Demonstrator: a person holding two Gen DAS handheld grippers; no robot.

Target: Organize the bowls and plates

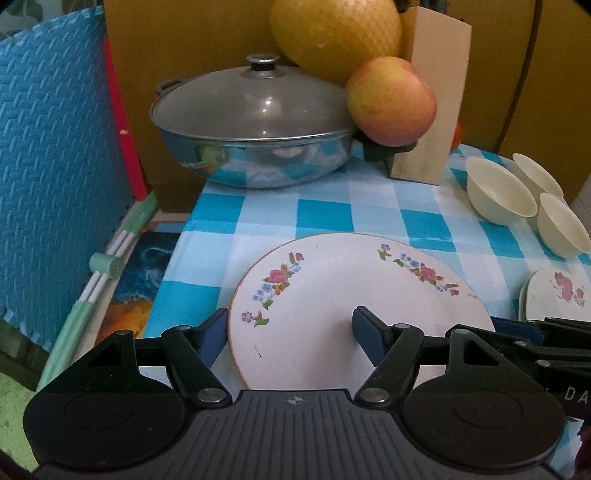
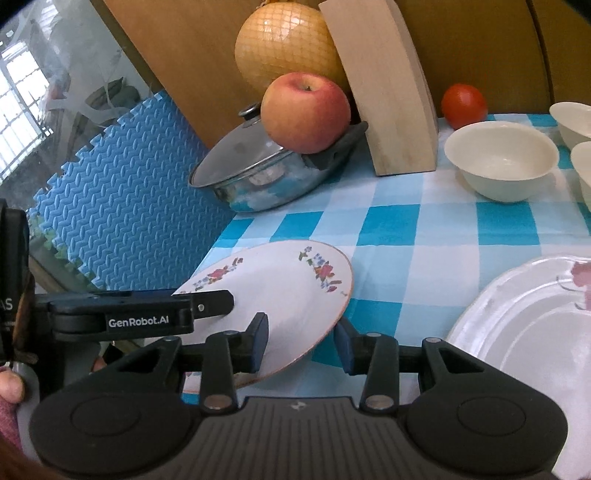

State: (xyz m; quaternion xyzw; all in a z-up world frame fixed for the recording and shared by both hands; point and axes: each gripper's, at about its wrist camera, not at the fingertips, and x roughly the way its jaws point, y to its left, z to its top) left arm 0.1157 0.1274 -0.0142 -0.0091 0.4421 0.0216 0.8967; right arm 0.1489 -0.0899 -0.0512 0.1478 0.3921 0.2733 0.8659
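Note:
A white flowered plate (image 1: 347, 295) is tilted above the blue checked tablecloth (image 1: 369, 206). My left gripper (image 1: 288, 332) is open; one finger is over the plate, the other past its left rim. In the right wrist view my right gripper (image 2: 301, 341) is open, its fingers on either side of the plate's (image 2: 280, 291) near rim, and the left gripper (image 2: 207, 299) reaches over the plate from the left. Three cream bowls (image 1: 498, 192) stand at the right. A second white plate (image 2: 524, 332) lies at the right.
A lidded steel pan (image 1: 255, 136) stands at the back with an apple (image 1: 391, 99) on its handle, a netted pomelo (image 1: 332, 33) and a wooden block (image 1: 432, 110) behind. A tomato (image 2: 463, 103) sits at the back. Blue foam mat (image 1: 55, 166) stands beside the table's left edge.

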